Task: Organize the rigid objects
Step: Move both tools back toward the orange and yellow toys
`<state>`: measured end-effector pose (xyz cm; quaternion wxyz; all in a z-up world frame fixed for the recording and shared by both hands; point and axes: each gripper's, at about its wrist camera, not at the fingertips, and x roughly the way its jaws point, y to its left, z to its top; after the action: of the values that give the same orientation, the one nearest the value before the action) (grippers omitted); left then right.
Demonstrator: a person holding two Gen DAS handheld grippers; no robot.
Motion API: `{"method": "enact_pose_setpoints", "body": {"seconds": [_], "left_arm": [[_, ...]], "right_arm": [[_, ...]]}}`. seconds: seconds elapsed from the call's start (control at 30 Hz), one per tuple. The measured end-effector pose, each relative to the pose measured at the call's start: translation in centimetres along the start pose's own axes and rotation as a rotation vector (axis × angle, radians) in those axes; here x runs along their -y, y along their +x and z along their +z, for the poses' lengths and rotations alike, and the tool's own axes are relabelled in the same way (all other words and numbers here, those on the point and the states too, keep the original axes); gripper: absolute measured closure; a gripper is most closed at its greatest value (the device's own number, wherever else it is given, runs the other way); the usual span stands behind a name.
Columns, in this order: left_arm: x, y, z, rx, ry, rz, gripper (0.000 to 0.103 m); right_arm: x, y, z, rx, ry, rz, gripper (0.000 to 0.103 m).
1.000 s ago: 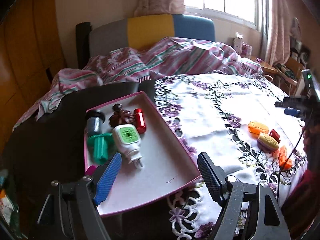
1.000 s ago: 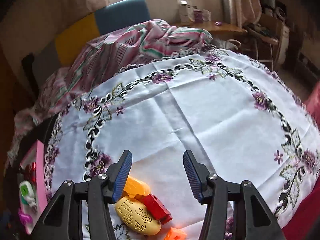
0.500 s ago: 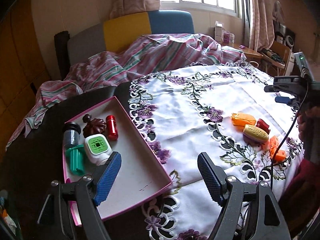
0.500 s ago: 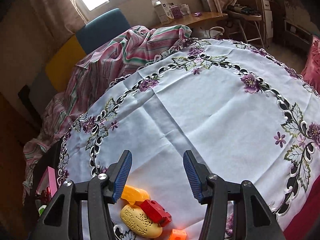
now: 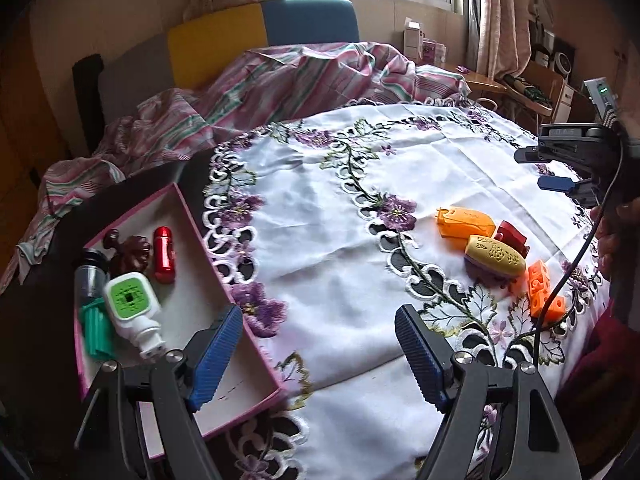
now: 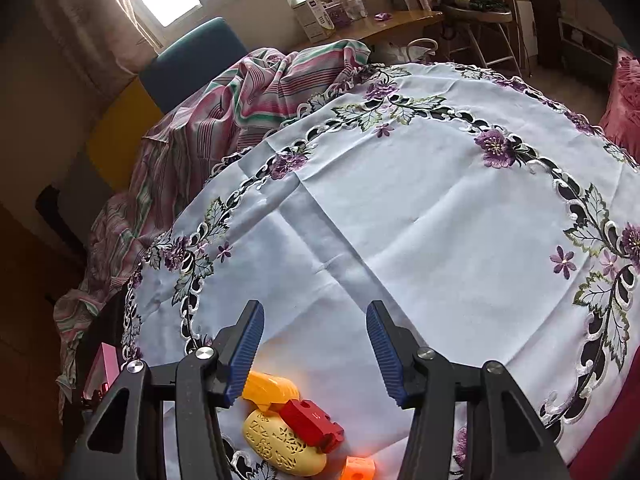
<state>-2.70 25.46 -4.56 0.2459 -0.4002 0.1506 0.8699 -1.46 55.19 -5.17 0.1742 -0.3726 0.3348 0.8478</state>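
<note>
Pink-rimmed tray overhangs tablecloth edge; centre bare.

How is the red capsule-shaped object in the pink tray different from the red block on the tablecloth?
The red capsule-shaped object is glossy and rounded, while the red block is matte and angular, with a hole in its top in the right wrist view. The capsule lies inside the pink tray beside a dark brown ornament; the block lies on the white embroidered tablecloth against a yellow patterned oval. Both are red, small, and ungripped.

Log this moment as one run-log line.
left claw: open, empty | right claw: open, empty | pink tray: partly filled | orange block: on tablecloth
</note>
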Motion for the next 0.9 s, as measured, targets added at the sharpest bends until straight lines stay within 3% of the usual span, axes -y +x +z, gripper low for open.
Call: {"method": "enact_pose_setpoints", "body": {"seconds": [0.27,0.57,0.73,0.9], "left_arm": [[2.9,1.7,1.7,0.005,0.069,-0.014,0.024],[6.4,3.4,3.0,-0.017,0.131,-0.082,0.024],[6.5,5.1,4.0,-0.072,0.084,-0.157,0.024],[5.7,7.6,5.9,-0.161,-0.045,-0.276,0.025]], "right_arm": [[0.2,0.1,0.1,-0.009,0.015,0.013,0.049],[0.6,0.1,0.2,-0.011,0.036,0.032,0.049],[0.5,0.2,0.2,-0.019,0.036,0.039,0.049],[0.5,0.4,0.2,-0.027,0.040,0.042,0.049]]}}
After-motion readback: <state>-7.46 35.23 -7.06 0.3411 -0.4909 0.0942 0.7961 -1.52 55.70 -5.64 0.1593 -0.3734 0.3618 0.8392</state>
